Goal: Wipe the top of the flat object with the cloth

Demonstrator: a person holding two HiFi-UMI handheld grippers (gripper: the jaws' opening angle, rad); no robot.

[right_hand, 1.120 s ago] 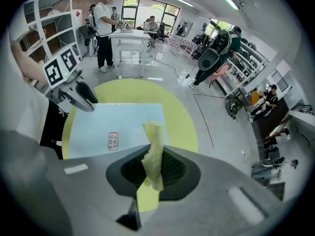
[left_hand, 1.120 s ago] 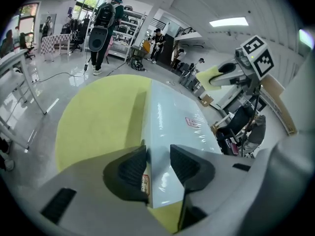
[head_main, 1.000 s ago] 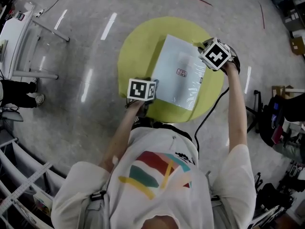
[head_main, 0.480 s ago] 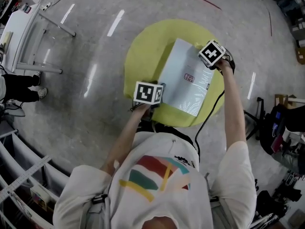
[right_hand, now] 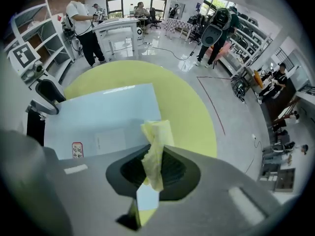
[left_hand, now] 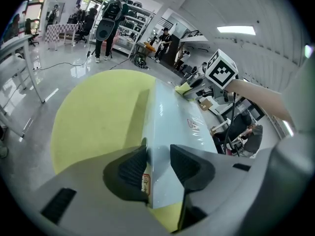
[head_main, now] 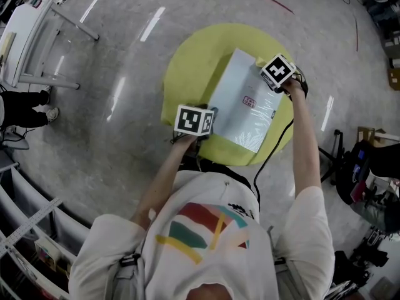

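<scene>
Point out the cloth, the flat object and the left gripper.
cloth (right_hand: 155, 154): right gripper view, on the yellow fold between the jaws.
flat object (head_main: 236, 108): head view, on its bare pale-blue top.
left gripper (left_hand: 157, 154): left gripper view, midway between its fingertips.

Your table (head_main: 187, 67) is yellow-green. On it, the flat panel (head_main: 240, 99) is pale blue with a small red-and-white label (head_main: 249, 100). Over the table, your cloth (right_hand: 156, 146) is pale yellow. Both marker cubes (head_main: 192, 119) carry black-and-white squares.
</scene>
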